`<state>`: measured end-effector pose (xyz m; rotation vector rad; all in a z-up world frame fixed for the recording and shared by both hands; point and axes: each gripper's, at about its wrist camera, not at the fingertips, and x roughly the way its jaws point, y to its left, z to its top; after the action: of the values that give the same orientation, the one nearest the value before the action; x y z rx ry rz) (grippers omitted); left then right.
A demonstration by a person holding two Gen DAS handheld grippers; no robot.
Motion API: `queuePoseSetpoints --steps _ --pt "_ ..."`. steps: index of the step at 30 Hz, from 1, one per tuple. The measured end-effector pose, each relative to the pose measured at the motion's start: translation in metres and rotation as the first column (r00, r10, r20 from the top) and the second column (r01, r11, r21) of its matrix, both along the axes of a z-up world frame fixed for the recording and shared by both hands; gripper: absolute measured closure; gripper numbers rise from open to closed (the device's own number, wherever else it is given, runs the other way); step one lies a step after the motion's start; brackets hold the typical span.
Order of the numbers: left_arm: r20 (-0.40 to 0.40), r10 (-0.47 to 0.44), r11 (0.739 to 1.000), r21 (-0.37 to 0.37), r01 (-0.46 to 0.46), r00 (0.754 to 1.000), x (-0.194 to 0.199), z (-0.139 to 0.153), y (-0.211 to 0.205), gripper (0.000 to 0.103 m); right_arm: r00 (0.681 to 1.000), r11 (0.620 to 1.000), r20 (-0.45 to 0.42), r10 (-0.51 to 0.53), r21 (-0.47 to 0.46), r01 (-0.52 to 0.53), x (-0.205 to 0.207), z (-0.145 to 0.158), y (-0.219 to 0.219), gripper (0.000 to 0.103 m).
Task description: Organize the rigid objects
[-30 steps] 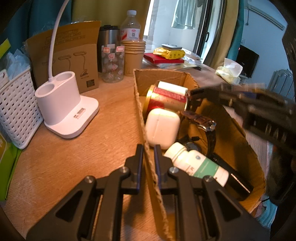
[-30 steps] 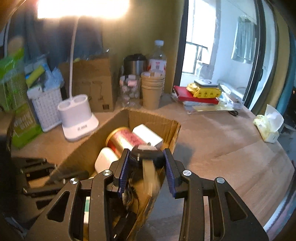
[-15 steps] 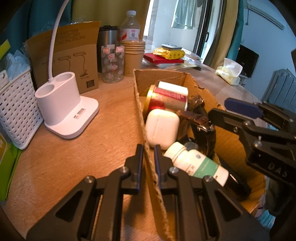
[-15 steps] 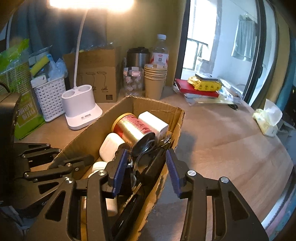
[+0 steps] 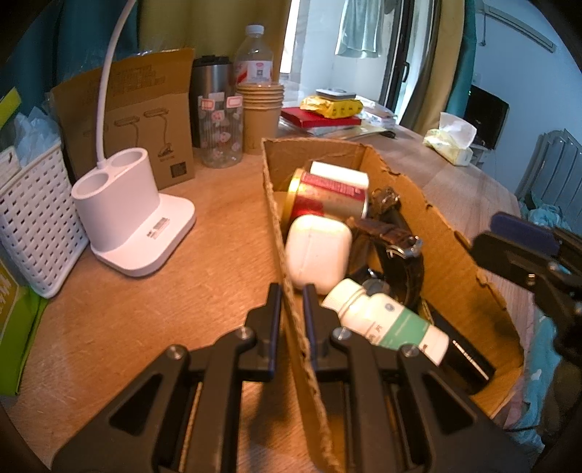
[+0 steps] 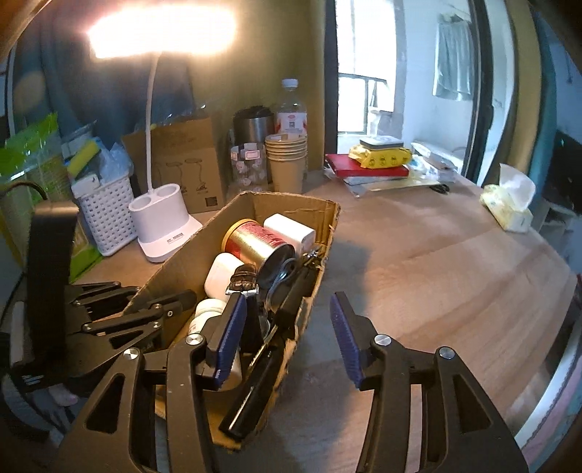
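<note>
Left wrist view: left hand-held gripper (image 5: 291, 291) pinching cardboard box (image 5: 447, 233) wall on counter (image 5: 218, 254). Right hand-held gripper (image 6: 287, 327) spread, empty, beside box. Watch (image 5: 396, 240), can (image 5: 327, 200), bottle (image 5: 382, 320) inside. Risk: thin wall tearing, box tipping.

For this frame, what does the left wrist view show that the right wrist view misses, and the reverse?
Only the left wrist view shows the left gripper clamped on the box wall, and the green label on the bottle. Only the right wrist view shows the lamp head lit, and the right gripper open and empty. Both show the can, white case, watch and tissues.
</note>
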<state>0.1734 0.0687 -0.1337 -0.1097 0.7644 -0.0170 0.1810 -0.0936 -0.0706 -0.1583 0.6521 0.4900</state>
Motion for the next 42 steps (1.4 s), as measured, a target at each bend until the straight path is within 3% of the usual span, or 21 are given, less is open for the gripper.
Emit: queuePoseSetpoints --steps 16,22,31,42 --pt "0.054 0.007 0.999 0.052 -0.01 0.999 -0.007 0.006 -0.008 0.089 0.996 0.995 -0.001 -0.092 0.034 0.092 -0.031 0.009 -0.034 0.052" --pt "0.031 -0.007 0.997 0.083 0.004 1.0 -0.001 0.004 -0.015 0.089 0.991 0.989 -0.001 -0.133 0.073 0.132 -0.034 0.011 -0.045 0.052" --pt "-0.042 -0.051 0.996 0.069 0.054 0.998 0.035 0.001 -0.043 0.088 0.987 0.981 -0.032 -0.158 0.107 0.16 -0.011 0.003 -0.067 0.052" --pt "-0.086 -0.072 0.989 0.12 0.083 0.994 0.091 -0.012 -0.093 0.088 0.979 0.971 -0.075 -0.19 0.13 0.198 0.034 -0.015 -0.112 0.052"
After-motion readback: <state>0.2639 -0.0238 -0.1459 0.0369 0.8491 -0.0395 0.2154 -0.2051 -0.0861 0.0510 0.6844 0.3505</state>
